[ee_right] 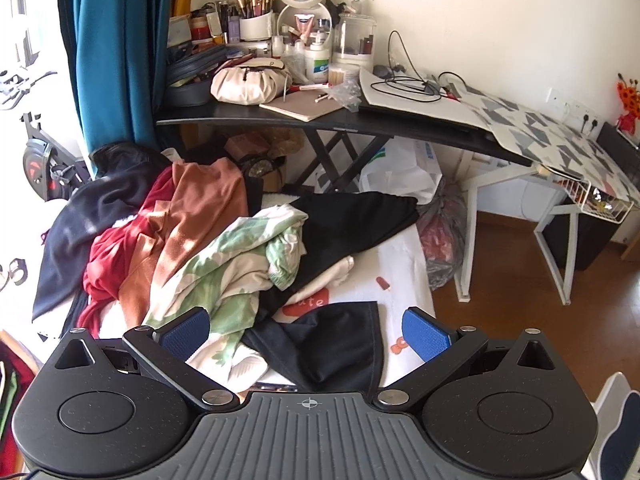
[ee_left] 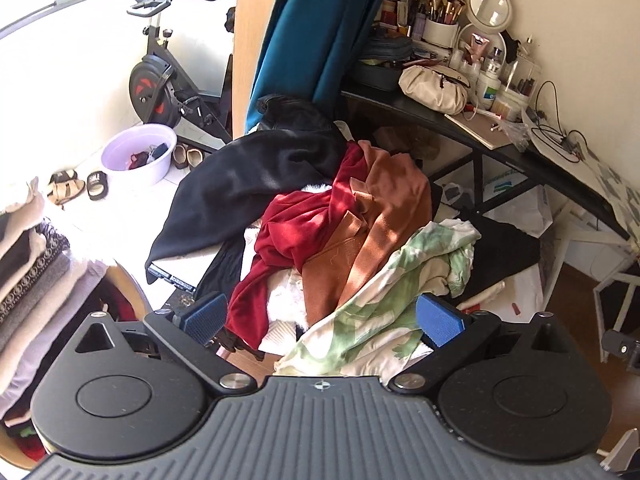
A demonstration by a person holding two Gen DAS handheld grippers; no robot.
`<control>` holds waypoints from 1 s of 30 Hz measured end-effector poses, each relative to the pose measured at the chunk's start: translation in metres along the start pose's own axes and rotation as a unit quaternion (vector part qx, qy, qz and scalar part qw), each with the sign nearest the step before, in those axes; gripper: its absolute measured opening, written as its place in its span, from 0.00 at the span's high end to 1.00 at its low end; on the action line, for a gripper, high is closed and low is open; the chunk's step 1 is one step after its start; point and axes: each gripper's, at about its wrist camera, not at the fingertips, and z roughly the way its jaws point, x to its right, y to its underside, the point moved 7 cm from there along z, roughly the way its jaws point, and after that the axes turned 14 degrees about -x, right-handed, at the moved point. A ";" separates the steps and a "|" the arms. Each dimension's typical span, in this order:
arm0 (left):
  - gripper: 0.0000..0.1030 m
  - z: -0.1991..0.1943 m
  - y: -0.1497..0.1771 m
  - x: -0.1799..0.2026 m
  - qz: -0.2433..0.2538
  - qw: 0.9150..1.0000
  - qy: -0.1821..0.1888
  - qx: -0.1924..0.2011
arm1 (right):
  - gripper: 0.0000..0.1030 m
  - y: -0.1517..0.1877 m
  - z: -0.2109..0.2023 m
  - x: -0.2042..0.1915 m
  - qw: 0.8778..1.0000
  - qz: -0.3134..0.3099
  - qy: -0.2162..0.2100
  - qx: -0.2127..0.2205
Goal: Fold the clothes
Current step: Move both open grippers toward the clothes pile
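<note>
**Tangled heap risks dragging neighbours along**

Both the left gripper [ee_left: 322, 318] and right gripper [ee_right: 306, 334] are being held spread wide, nothing between the pads. The green-print garment [ee_right: 236, 264] is lying crumpled atop the pile [ee_left: 340, 216] on the bed, its length running from near-left towards far-right. Overlapping rust [ee_left: 384, 208] and red [ee_left: 304, 232] garments are likely being snagged if it is lifted.

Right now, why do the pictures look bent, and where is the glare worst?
Left wrist view: fisheye lens curves the desk; window light washes out the floor beside the exercise bike. Right wrist view: left edge blown white, sun patches on the orange garment.
</note>
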 end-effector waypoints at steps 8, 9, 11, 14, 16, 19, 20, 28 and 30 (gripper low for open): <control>0.00 0.007 0.010 -0.004 0.025 0.999 0.010 -0.017 | 0.01 0.005 -0.010 -0.015 1.000 0.004 -0.014 0.016; 0.00 0.006 0.011 -0.005 0.031 0.999 0.010 -0.014 | 0.01 0.005 -0.010 -0.017 1.000 0.005 -0.013 0.017; 0.00 0.004 0.013 -0.008 0.038 0.999 0.006 -0.006 | 0.01 0.005 -0.012 -0.022 1.000 0.005 -0.011 0.018; 0.00 0.002 0.011 -0.017 0.041 0.999 0.002 -0.001 | 0.01 0.004 -0.016 -0.030 1.000 0.006 -0.015 0.024; 0.00 0.002 0.010 -0.026 0.034 0.999 0.003 -0.003 | 0.01 0.002 -0.017 -0.032 0.999 0.008 -0.012 0.028; 0.00 0.003 0.006 -0.040 0.024 1.000 0.003 -0.004 | 0.01 0.000 -0.018 -0.035 0.999 0.013 -0.006 0.034; 0.00 0.003 0.005 -0.045 0.022 1.000 0.002 -0.004 | 0.01 0.000 -0.019 -0.035 0.999 0.015 -0.004 0.035; 0.00 0.008 0.004 -0.067 0.013 1.000 -0.008 -0.008 | 0.01 -0.005 -0.018 -0.037 0.999 0.029 0.004 0.042; 0.00 0.013 0.004 -0.069 0.010 1.000 -0.007 -0.012 | 0.01 -0.007 -0.014 -0.035 0.999 0.030 0.007 0.040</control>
